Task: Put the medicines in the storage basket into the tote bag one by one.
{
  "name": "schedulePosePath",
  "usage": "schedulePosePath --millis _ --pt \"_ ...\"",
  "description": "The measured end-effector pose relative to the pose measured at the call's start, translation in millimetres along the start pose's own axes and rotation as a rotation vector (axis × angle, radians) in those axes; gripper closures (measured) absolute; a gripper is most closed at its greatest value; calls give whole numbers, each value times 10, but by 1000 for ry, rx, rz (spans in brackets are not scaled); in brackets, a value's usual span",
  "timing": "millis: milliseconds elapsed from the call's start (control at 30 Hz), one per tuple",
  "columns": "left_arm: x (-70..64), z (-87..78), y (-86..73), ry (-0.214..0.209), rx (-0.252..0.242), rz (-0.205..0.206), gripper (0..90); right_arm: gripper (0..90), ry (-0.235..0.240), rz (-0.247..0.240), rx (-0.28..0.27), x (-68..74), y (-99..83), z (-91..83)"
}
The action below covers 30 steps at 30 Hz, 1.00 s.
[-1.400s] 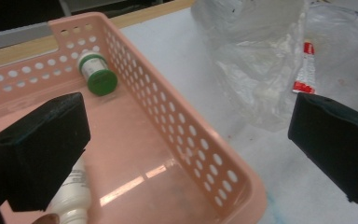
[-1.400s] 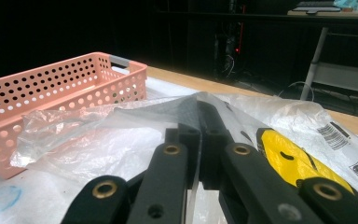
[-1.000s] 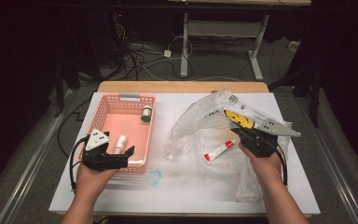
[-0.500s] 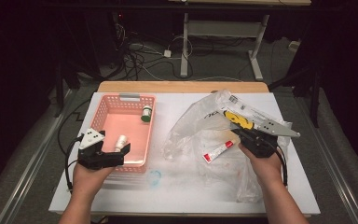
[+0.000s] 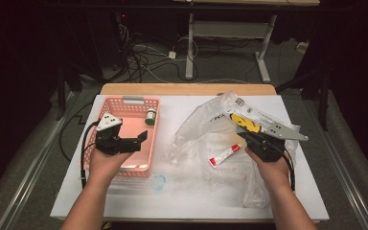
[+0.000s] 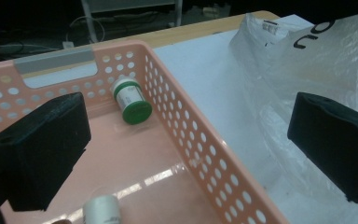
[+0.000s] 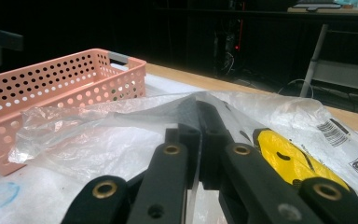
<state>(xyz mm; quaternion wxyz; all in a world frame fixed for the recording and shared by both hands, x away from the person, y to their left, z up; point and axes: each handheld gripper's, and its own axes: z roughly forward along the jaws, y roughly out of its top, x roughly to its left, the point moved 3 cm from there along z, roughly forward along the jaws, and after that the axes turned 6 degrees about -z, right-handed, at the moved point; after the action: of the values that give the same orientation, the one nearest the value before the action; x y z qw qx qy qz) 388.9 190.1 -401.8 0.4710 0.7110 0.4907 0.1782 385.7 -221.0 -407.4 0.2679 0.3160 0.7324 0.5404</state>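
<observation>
**Plastic bag pinched at the right, basket under the open left jaws**

The right hand-held gripper (image 5: 245,137) is seen closed on a fold of the clear plastic bag (image 5: 206,129), which is spread over the right half of the white surface (image 5: 182,108). In the right gripper view the two black jaws are pressed together with the thin film caught between them, and the film is lifted into a small ridge at that spot. A yellow package (image 5: 245,123) and a red and white tube (image 5: 224,155) are seen through the bag, the package just beside the jaws and the tube a little nearer the person.

The left hand-held gripper (image 5: 143,137) is held over the pink basket (image 5: 129,101), which stands on the left part of the surface, apart from the bag. Its jaws are spread wide with nothing between them; in the left gripper view one jaw is seen above the basket floor and the other beyond the basket's perforated side wall, over the edge of the bag. A green-capped jar (image 6: 130,100) is seen lying on its side at the far end of the basket, near the handle slot. A second, pale container (image 6: 102,211) is partly visible at the near end.
</observation>
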Motion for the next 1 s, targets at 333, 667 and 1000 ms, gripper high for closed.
schedulePosePath --millis 333,667,1000 --pt "179 328 166 9 43 -39 0 900 2 -4 -4 -1 12 -3" --pt "320 660 263 78 134 -32 0 900 0 -4 -5 -10 12 -4" --pt "547 954 324 136 233 -49 30 900 -1 0 -9 -16 19 -14"
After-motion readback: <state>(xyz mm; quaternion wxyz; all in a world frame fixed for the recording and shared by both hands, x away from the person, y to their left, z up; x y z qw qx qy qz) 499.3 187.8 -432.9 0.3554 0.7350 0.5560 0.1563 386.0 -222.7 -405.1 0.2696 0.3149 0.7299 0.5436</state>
